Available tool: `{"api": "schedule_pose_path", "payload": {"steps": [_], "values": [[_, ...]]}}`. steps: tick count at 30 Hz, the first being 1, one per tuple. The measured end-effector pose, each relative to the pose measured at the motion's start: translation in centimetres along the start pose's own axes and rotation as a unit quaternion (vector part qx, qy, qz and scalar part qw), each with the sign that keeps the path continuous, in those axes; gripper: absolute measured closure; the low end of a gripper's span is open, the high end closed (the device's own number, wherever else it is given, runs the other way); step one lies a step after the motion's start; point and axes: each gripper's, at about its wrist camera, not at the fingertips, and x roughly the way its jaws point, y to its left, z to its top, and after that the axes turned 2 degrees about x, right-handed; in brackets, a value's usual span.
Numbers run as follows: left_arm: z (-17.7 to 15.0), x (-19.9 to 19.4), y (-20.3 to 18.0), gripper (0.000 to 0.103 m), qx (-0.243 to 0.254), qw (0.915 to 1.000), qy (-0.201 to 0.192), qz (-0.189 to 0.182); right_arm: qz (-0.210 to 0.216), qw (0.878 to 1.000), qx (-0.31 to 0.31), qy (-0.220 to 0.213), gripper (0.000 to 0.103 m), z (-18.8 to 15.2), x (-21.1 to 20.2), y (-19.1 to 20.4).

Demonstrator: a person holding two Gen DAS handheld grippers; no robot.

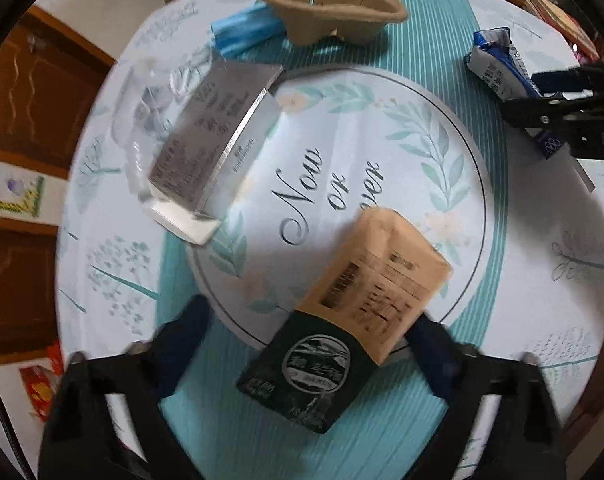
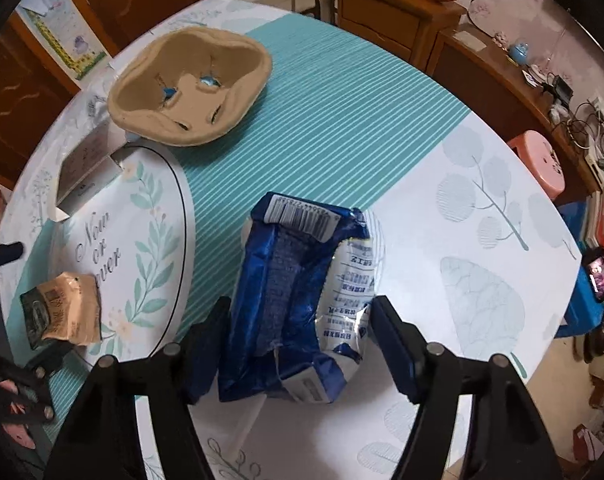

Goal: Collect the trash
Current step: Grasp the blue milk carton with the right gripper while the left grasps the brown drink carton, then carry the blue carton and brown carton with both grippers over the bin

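Covering the round table (image 2: 441,168) with its leafy teal cloth, five bits of trash, none gathered anywhere visible, no bin in sight. Biggest first: brown pulp cup tray (image 2: 190,84) sitting toward the far edge, untouched. Next, grey box (image 1: 218,136) lying near the left edge on its side, apart from both claws, with a blue mask (image 1: 246,30) just beyond it beside the tray. Then the blue and white bag (image 2: 298,304), crumpled, near the right edge, flat on the cloth. Straddling it, right gripper (image 2: 298,344), jaws spread wide, one finger on each side, not yet pinching by the look of it. Smallest, the tan and black packet (image 1: 353,304) on the near rim of the printed centre circle. Hovering over it, left gripper (image 1: 305,344), jaws wide apart too, right finger close against the packet's edge, left finger well clear. Judging progress: barely begun, nothing lifted, two pieces lined up for a grab, three more waiting. Likely next: closing on bag and packet together. Risk worth calling: thin crinkly bag slipping flat under the fingers.
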Motion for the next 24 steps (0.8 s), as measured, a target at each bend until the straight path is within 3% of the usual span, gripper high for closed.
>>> {"api": "schedule_pose_path", "payload": {"steps": [1, 4, 14, 24], "values": [[0.0, 0.4, 0.2, 0.053, -0.012, 0.9998, 0.010, -0.013, 0.010, 1.000, 0.005, -0.001, 0.036, -0.1, -0.2, -0.4], [-0.4, 0.6, 1.2, 0.058, -0.059, 0.9972, 0.012, -0.044, 0.052, 0.998, 0.025, 0.000, 0.038, -0.1, -0.4, -1.4], [-2.5, -1.9, 0.3, 0.060, -0.158, 0.9814, -0.017, -0.107, 0.154, 0.986, 0.069, 0.003, 0.038, -0.5, -2.0, -3.6], [-4.2, -6.7, -4.3, 0.061, -0.245, 0.9534, -0.065, -0.163, 0.226, 0.972, 0.056, 0.011, 0.038, -2.7, -5.4, -4.1]]}}
